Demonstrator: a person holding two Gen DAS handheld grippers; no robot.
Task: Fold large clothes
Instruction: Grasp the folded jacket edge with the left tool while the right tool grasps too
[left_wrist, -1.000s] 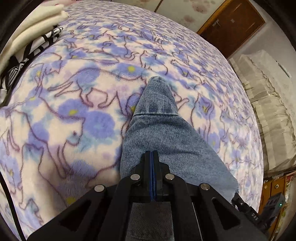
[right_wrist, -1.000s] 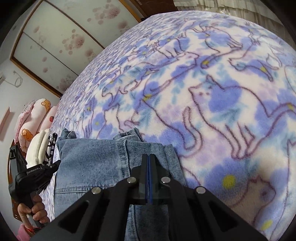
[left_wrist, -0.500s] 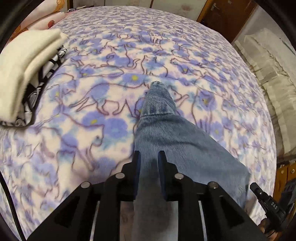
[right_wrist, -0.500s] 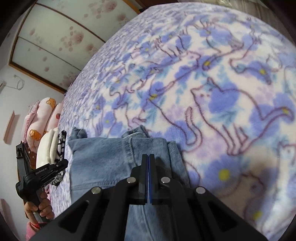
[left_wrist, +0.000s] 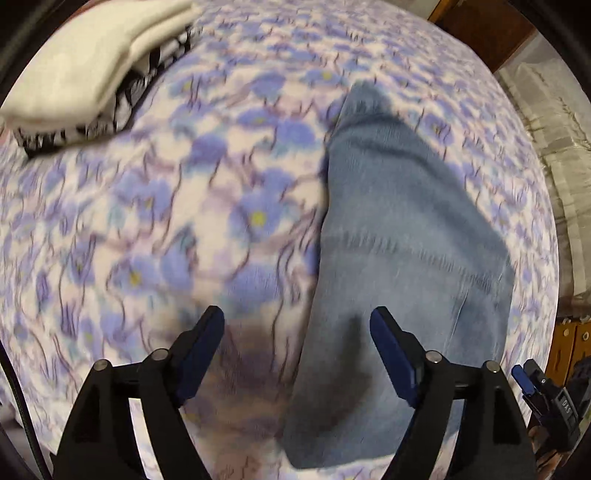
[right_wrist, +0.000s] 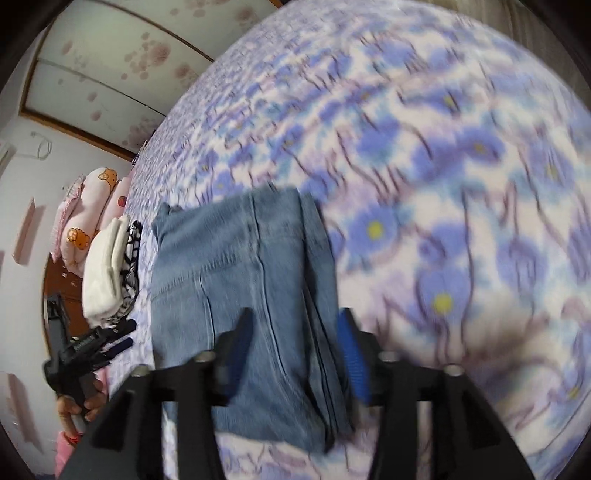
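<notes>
Left wrist view gave us mostly the bed (left_wrist: 155, 221), covered by a fleece blanket (left_wrist: 240, 155) printed with blue flowers and outlined cats, much of it smeared by motion blur. On that blanket lay our folded jeans (left_wrist: 402, 240), a long blue denim bundle reaching from the bed's near edge toward its middle. In the right wrist view the jeans (right_wrist: 229, 295) showed stacked layers along their right-hand side and rested flat near that same near edge. Toward the far left corner of the bed we saw a pile of folded clothes (left_wrist: 92, 62), cream fabric on top of a black-and-white patterned piece; the right wrist view showed the pile (right_wrist: 107, 266) beyond the jeans, with pink pillows (right_wrist: 92, 206) behind it.

Our left gripper (left_wrist: 297, 332) hung above the near edge of the bed, its jaws opening wide; the left edge of the jeans lay below the gap, and neither blue pad pressed on the cloth. Our right gripper (right_wrist: 295, 354) was likewise opening, its pads straddling the jeans' layered side without clamping it. At the left border of the right wrist view we caught a hand (right_wrist: 79, 404) holding the left gripper's handle.
</notes>
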